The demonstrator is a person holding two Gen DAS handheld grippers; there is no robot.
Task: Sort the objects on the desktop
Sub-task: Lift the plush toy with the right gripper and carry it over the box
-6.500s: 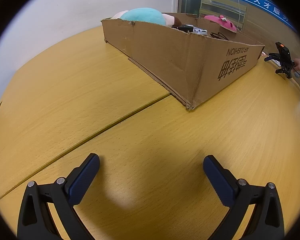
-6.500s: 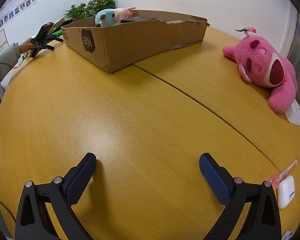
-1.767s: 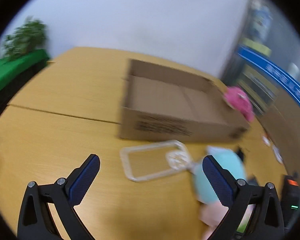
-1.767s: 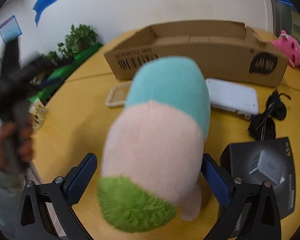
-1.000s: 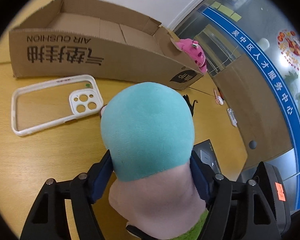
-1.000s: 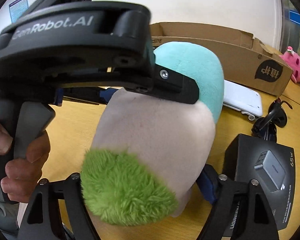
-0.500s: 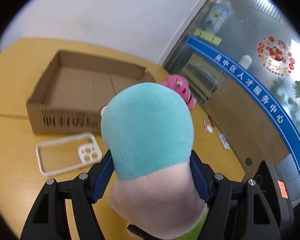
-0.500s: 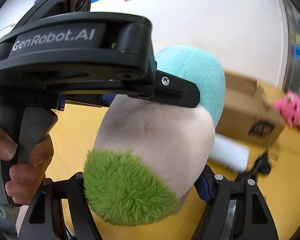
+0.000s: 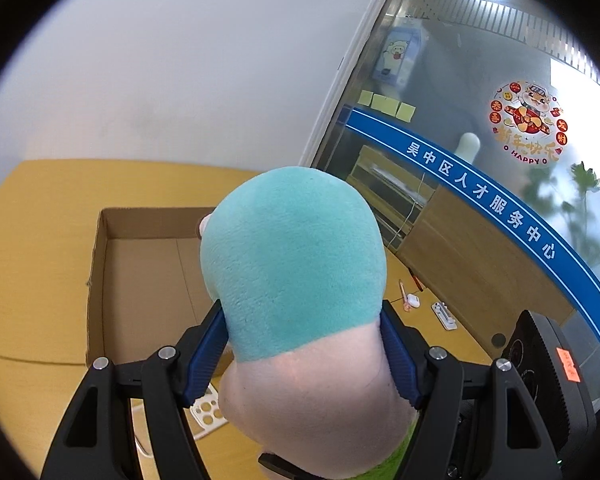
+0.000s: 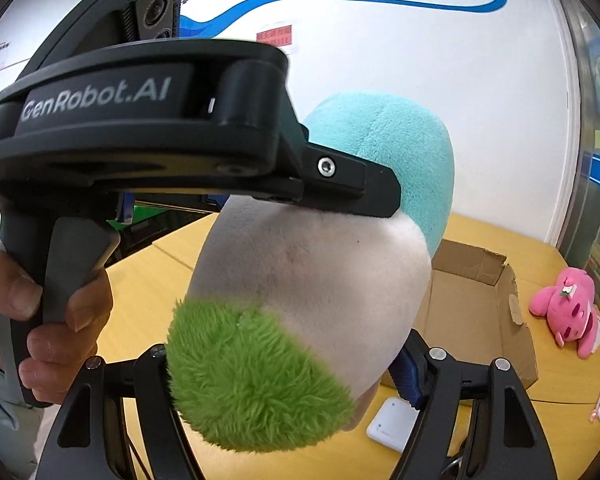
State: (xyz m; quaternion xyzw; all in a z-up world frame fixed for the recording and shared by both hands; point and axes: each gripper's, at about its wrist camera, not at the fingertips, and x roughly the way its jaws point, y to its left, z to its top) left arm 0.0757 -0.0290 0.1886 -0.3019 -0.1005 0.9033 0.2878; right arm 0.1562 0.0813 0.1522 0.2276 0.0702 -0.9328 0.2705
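Note:
Both grippers are shut on one plush toy (image 9: pixel 296 280), teal on top, pale pink below, with a green furry end (image 10: pixel 248 380). My left gripper (image 9: pixel 302 352) squeezes its middle between blue pads. My right gripper (image 10: pixel 284 372) grips the pink and green end. The toy is held high above the table, over the near end of the open cardboard box (image 9: pixel 140 280), which looks empty. The left gripper's black body (image 10: pixel 140 120) crosses the right wrist view.
A white phone case (image 9: pixel 206 412) lies on the yellow table (image 9: pixel 28 240) before the box. A pink plush (image 10: pixel 568 312) lies right of the box (image 10: pixel 480 312). A white flat device (image 10: pixel 392 424), earbuds case (image 9: pixel 414 301) and pens lie nearby. Glass partition on the right.
Both grippers have lifted the plush higher and tilted it up; the box and table have dropped lower in both views. The grip is unchanged.

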